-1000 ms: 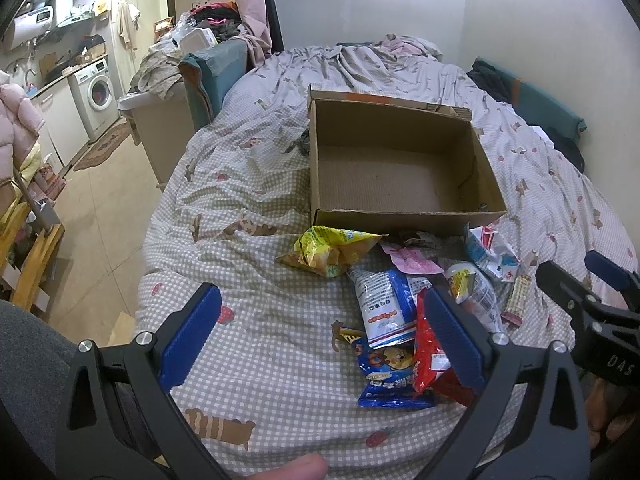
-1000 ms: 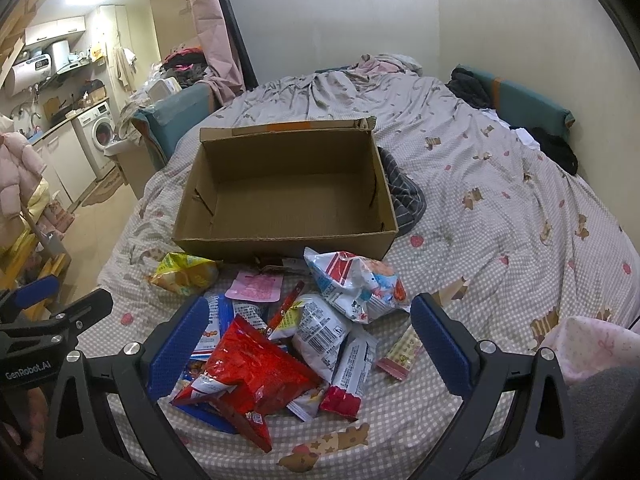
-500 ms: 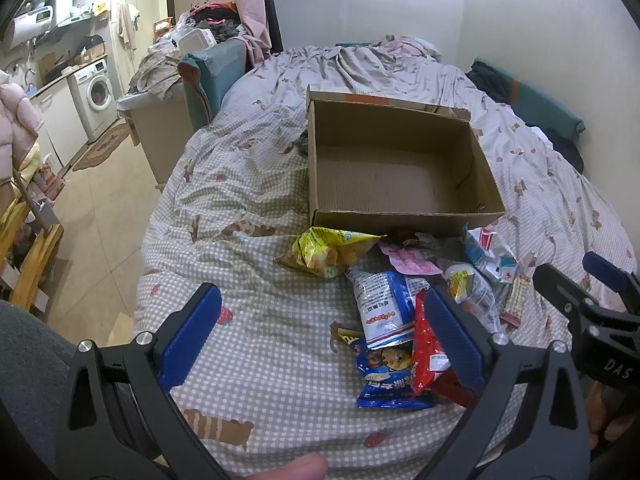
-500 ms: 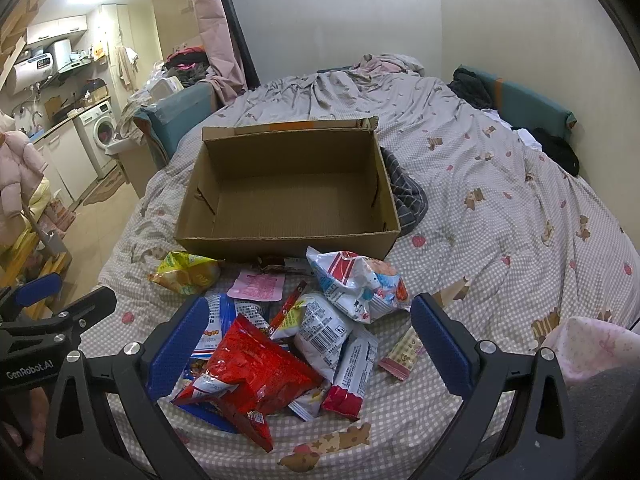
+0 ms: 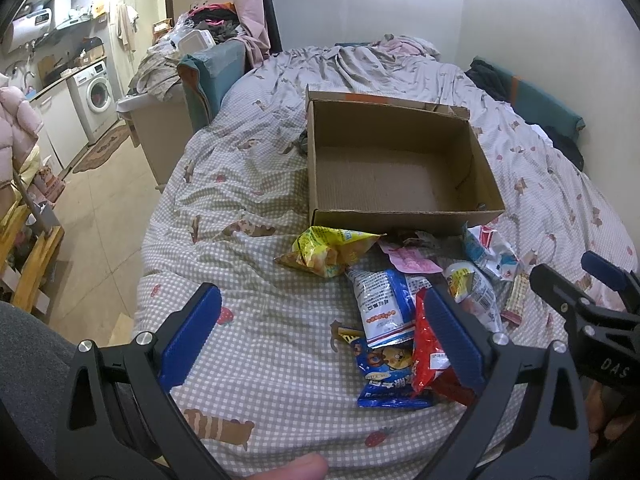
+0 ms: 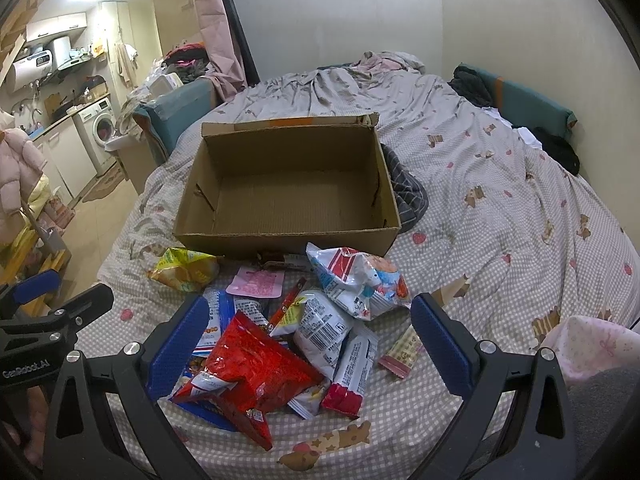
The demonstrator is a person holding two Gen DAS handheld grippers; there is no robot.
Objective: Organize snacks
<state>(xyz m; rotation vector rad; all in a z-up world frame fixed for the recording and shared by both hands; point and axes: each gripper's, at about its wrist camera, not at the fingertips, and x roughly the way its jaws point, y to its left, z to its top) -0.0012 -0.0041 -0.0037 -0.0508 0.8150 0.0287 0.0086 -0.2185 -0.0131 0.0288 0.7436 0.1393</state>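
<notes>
Both claws spread wide and empty above a heap of snacks on the bed.

Nearest the right gripper (image 6: 308,344) lies the red bag (image 6: 256,376); the left gripper (image 5: 320,332) hovers beside it. Beyond the heap, the yellow bag (image 5: 324,250) touches the empty cardboard box (image 6: 280,236).

Left gripper (image 5: 320,332) held low, pointed forward, jaws spread wide, nothing gripped between blue pads (image 5: 188,338). Right gripper (image 6: 310,346) held level alongside, jaws likewise spread wide, nothing clamped. Each gripper seen at edge of other's view: right gripper at right of left view, left gripper at left of right view. Fingertip (image 5: 290,468) seen at bottom edge of left view.
</notes>
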